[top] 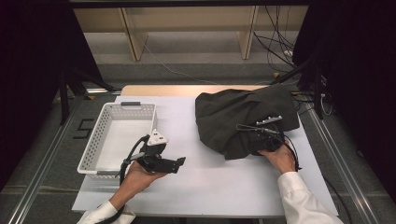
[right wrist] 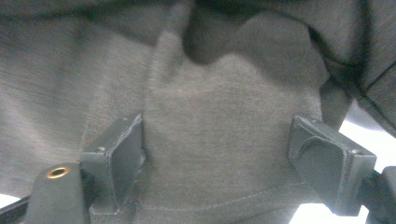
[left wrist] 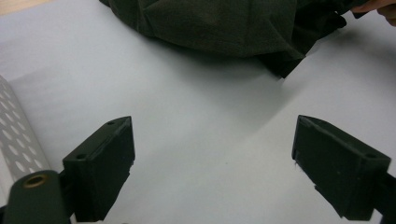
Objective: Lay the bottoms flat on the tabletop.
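Dark crumpled cloth (right wrist: 210,140) lies between the gaping right hand-held gripper (right wrist: 217,158); the left hand-held gripper (left wrist: 212,161) gapes too.

Grey floor (top: 196,53) is seen across the frame's upper middle. Pale wooden shelving (top: 187,21) is set along the top, with black curtains (top: 32,56) at both sides.

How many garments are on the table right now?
1 visible: a dark garment crumpled on the table's far right, with the right gripper at its near edge. Its folds could hide another piece.
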A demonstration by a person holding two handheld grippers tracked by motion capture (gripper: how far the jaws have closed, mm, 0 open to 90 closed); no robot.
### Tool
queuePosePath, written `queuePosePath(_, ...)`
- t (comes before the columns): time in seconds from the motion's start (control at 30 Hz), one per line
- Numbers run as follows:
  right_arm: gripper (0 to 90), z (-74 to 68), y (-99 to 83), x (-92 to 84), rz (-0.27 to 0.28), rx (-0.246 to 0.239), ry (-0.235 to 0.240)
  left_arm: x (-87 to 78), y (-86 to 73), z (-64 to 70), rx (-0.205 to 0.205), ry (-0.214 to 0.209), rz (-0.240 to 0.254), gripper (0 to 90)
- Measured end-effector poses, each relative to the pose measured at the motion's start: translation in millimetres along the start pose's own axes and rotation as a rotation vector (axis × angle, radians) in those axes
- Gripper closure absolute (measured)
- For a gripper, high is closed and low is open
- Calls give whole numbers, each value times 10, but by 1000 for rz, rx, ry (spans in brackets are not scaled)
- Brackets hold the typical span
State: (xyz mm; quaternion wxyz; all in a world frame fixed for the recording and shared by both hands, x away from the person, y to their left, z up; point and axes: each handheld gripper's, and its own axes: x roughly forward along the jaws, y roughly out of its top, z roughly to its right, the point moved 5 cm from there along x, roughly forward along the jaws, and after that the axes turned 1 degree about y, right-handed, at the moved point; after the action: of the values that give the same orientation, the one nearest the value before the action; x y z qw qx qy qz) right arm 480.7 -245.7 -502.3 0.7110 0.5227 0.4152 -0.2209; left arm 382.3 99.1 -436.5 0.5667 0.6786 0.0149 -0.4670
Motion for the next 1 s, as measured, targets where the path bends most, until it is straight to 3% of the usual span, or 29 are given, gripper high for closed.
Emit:
queuePosePath(0.13, 178, 17, -78, 113, -30, 56, 42, 15, -12, 15, 3, 1, -6, 129)
queuePosePath(0.2, 220, 28, -83, 113, -39, 80, 58, 15, -20, 20, 4, -2, -8, 129)
queuePosePath(0.23, 293, 6, -80, 97, -38, 74, 68, 16, -21, 19, 3, 0, -9, 129)
queuePosePath(0.3, 532, -75, -73, 53, -15, 19, 103, 17, -24, 16, 5, -1, -9, 130)
queuePosePath(0.37, 740, -139, -69, 24, -6, -25, 96, 19, -26, 19, 3, 0, -7, 130)
queuePosePath(0.4, 793, -177, -61, 2, -6, -51, 79, 16, -23, 15, 6, -1, -9, 130)
queuePosePath(0.47, 821, -258, -53, -43, -7, -84, 75, 17, -18, 7, 5, 1, -7, 131)
queuePosePath(0.6, 833, -475, -101, -195, 15, -109, 167, 16, -4, -17, -3, 1, -2, 132)
queuePosePath(0.73, 834, -853, -228, -458, 32, -171, 285, 6, 1, -35, -5, 5, -4, 133)
queuePosePath(0.83, 834, -1132, -344, -646, 36, -239, 345, -1, 3, -26, -6, 7, 4, 133)
queuePosePath(0.93, 827, -1266, -430, -696, 23, -272, 385, -12, 7, -15, 0, 5, 4, 133)
queuePosePath(1.0, 785, -1273, -446, -671, 13, -262, 389, -14, 7, -16, 0, 4, 4, 133)
